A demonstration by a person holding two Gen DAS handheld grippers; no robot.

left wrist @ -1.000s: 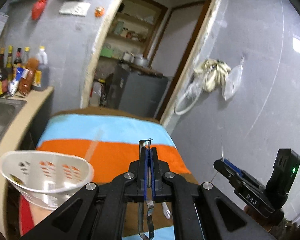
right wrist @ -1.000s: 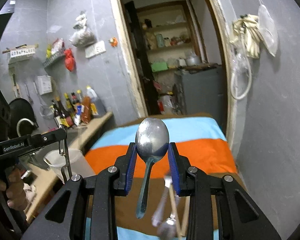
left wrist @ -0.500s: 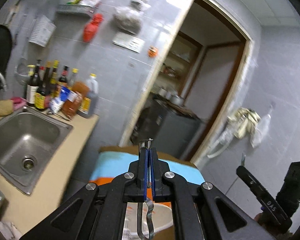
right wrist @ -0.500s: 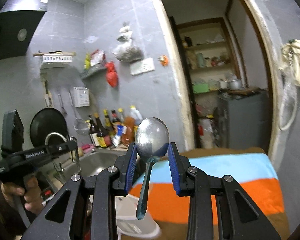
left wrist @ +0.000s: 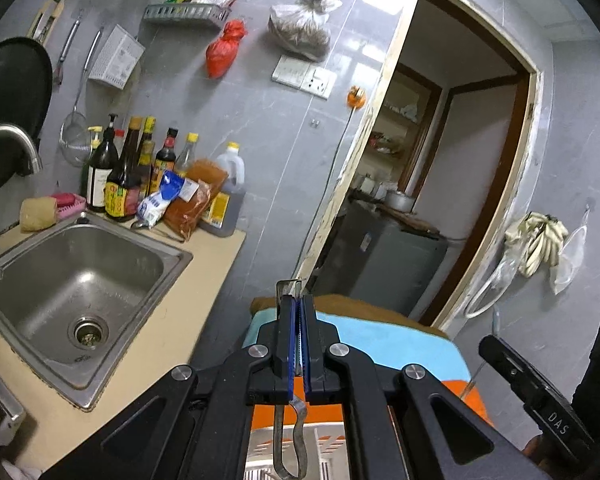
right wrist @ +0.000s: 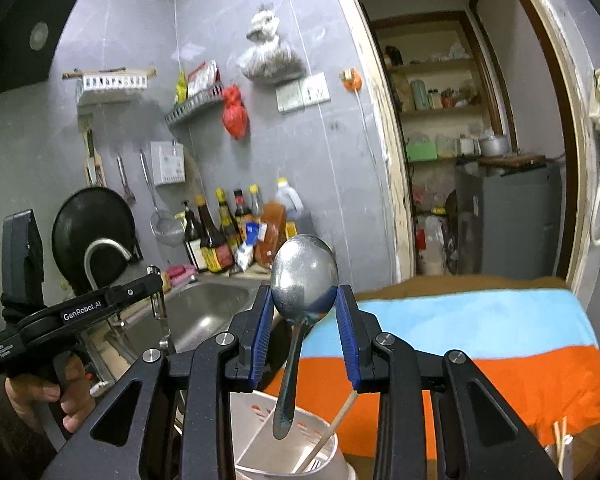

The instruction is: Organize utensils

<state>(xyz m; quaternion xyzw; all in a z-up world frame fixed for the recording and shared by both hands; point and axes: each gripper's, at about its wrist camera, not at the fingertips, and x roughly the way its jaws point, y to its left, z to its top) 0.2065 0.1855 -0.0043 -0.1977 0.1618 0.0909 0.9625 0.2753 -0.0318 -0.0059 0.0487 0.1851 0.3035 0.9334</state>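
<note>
My right gripper (right wrist: 304,312) is shut on a metal spoon (right wrist: 303,280), bowl up, handle hanging down over a white slotted utensil holder (right wrist: 324,446) that has a chopstick (right wrist: 332,428) in it. My left gripper (left wrist: 297,320) is shut on a thin metal utensil (left wrist: 288,436), seen edge-on, its looped handle hanging above the holder (left wrist: 324,446). The left gripper also shows at the left of the right wrist view (right wrist: 156,286), beside the holder. The right gripper's body shows at the right of the left wrist view (left wrist: 540,396).
A table with a blue, orange and brown striped cloth (right wrist: 480,328) lies ahead. More chopsticks (right wrist: 562,440) lie at its right. A steel sink (left wrist: 72,276) in a beige counter is to the left, with sauce bottles (left wrist: 140,176) behind it. A doorway (right wrist: 460,140) opens behind.
Both grippers have tilted up and swung left, with the sink and wall now in view. The spoon and the thin utensil now hang over the white holder.
</note>
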